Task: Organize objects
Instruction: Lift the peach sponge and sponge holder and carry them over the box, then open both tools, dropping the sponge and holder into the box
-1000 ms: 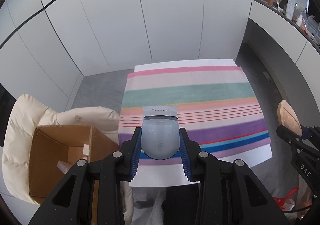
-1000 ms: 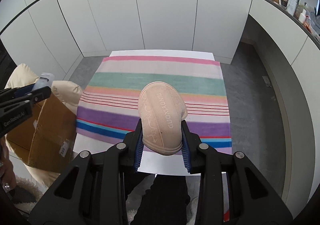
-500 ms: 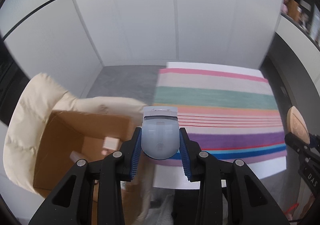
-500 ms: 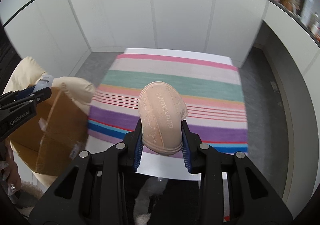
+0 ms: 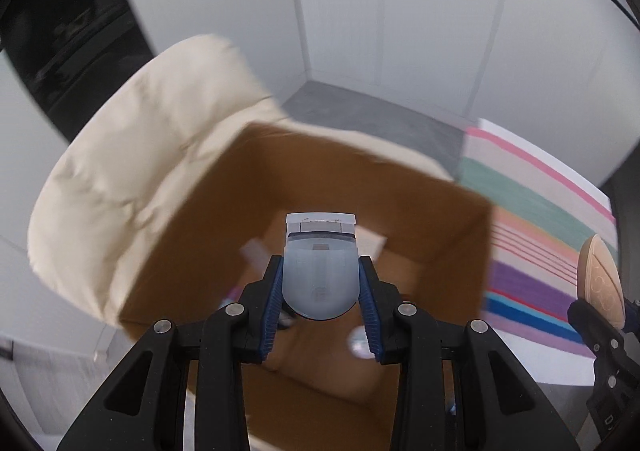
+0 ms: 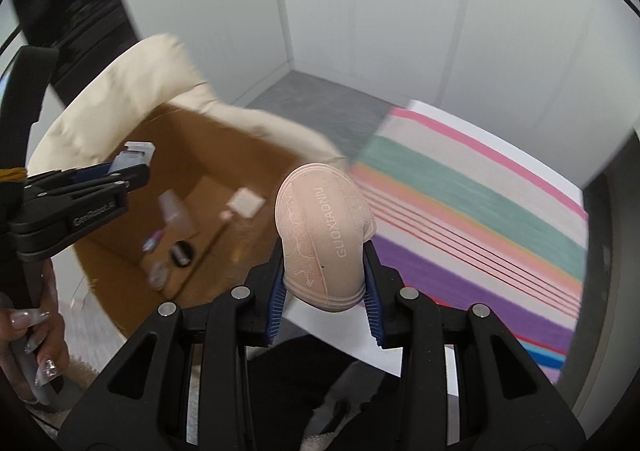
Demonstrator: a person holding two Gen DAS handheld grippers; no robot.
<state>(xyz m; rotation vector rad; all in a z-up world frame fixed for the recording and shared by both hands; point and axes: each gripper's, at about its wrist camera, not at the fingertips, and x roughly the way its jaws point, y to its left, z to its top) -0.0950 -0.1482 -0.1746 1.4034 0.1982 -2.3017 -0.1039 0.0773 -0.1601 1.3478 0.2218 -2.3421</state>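
Plainly, the biggest thing here is the cream padded chair point(image 5: 132, 187), and the open cardboard box point(image 5: 344, 179) sits in its soft seat; if I knock the box wall it could tip or slide off that cushion. Next, the bench with its striped cloth point(image 6: 480, 211) lies just beside the box, and a late release on my right side would drop things back onto it or into the gap between.

My left jaws point(image 5: 319, 293) are clamped on a pale blue bottle with a flat cap point(image 5: 319, 267), hanging over the box mouth. My right jaws point(image 6: 323, 283) are shut on a pink shoe insole point(image 6: 324, 227), over the box's near edge and not yet clearly inside. It is bent in the grip, so it may spring sideways when let go.

Small loose items point(image 6: 172, 227) already lie on the box floor; the bottle could land on them and bounce.
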